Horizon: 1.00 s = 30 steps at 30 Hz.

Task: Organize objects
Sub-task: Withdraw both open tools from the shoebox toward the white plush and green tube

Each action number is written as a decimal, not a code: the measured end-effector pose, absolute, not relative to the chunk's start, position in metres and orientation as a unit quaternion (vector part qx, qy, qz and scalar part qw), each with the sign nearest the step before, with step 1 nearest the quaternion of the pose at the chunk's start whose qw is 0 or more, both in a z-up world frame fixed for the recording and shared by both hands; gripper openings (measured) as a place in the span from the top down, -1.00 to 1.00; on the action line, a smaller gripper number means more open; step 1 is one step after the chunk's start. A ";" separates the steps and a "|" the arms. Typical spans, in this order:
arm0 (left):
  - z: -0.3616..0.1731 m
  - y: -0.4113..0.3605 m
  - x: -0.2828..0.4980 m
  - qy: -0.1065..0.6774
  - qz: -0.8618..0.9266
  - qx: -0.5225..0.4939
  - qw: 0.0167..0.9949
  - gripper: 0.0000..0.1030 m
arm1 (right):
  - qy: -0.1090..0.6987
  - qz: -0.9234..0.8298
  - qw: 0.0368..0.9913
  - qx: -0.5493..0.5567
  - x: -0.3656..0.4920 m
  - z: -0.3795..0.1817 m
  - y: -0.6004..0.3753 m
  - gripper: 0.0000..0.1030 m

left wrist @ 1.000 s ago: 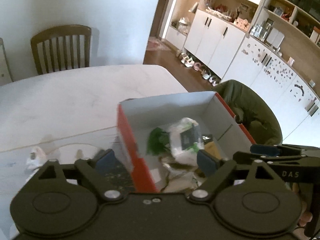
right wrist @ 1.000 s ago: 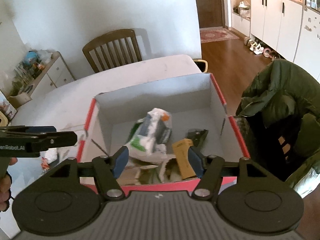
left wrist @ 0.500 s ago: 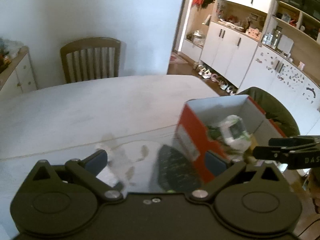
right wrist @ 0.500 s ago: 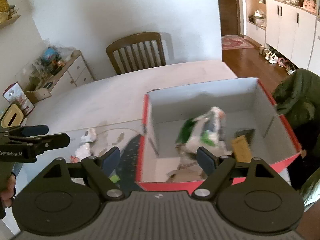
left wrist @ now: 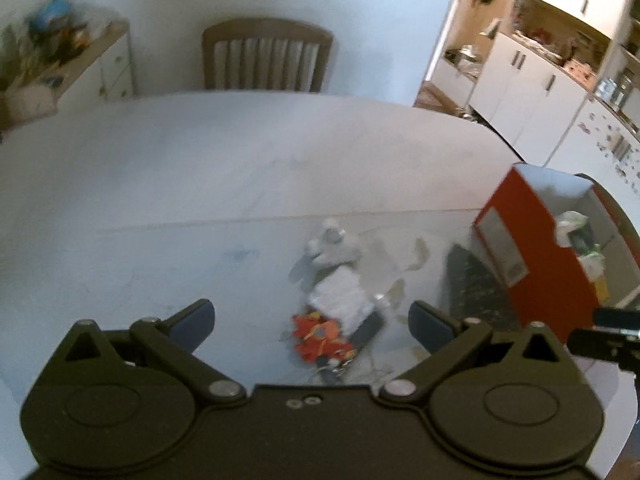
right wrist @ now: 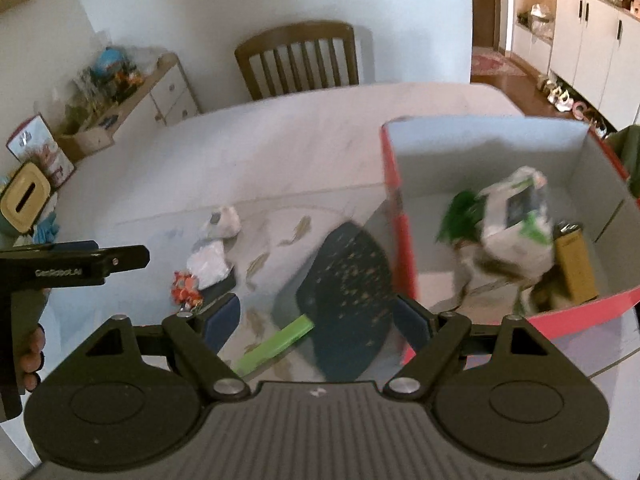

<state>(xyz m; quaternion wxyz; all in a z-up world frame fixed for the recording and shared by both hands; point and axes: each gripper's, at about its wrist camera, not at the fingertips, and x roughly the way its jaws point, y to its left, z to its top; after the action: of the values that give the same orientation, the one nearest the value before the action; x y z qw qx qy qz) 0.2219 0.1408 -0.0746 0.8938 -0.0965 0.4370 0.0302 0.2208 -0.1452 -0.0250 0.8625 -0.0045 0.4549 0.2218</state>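
A red cardboard box (right wrist: pixel 404 240) with white inside stands on the table at the right; it also shows in the left wrist view (left wrist: pixel 520 248). Inside lie a white and green packet (right wrist: pixel 516 216) and a yellow-brown item (right wrist: pixel 574 268). Left of the box lie a dark speckled pouch (right wrist: pixel 344 276), a green strip (right wrist: pixel 276 346), a white packet (left wrist: pixel 340 292), a red wrapper (left wrist: pixel 320 336) and a small white toy (right wrist: pixel 222 222). My left gripper (left wrist: pixel 312 320) is open above the white packet and red wrapper. My right gripper (right wrist: pixel 316 316) is open above the dark pouch.
A wooden chair (left wrist: pixel 268 60) stands at the table's far side. A low cabinet with clutter (right wrist: pixel 132 88) is at the left. White cupboards (left wrist: pixel 540 76) and a green jacket (right wrist: pixel 628 148) are at the right. The white table (left wrist: pixel 200 168) stretches behind.
Both grippers have swung left, away from over the box. The loose items on the table now lie between the fingers of each. Both stayed open and empty.
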 end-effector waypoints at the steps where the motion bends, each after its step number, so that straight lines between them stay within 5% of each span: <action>1: -0.079 0.144 0.222 0.439 0.031 -0.099 0.893 -1.00 | 0.460 0.219 0.861 -0.006 0.221 -0.029 -0.140 -0.63; 14: -0.121 0.135 0.225 0.451 0.001 -0.049 0.891 -0.97 | 0.518 0.172 0.838 -0.011 0.227 -0.078 -0.097 -0.63; 23: -0.133 0.120 0.234 0.449 -0.028 -0.009 0.893 -0.72 | 0.541 0.146 0.828 -0.006 0.240 -0.098 -0.083 -0.59; 30: -0.141 0.112 0.237 0.451 -0.040 0.010 0.892 -0.43 | 0.566 0.134 0.813 0.000 0.251 -0.114 -0.076 -0.19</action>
<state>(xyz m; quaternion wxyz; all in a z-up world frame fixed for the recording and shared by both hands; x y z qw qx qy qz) 0.2368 0.1119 -0.1408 0.8916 0.0104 0.4511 -0.0397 0.2510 -0.0759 -0.1141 0.8131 -0.0001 0.5665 0.1341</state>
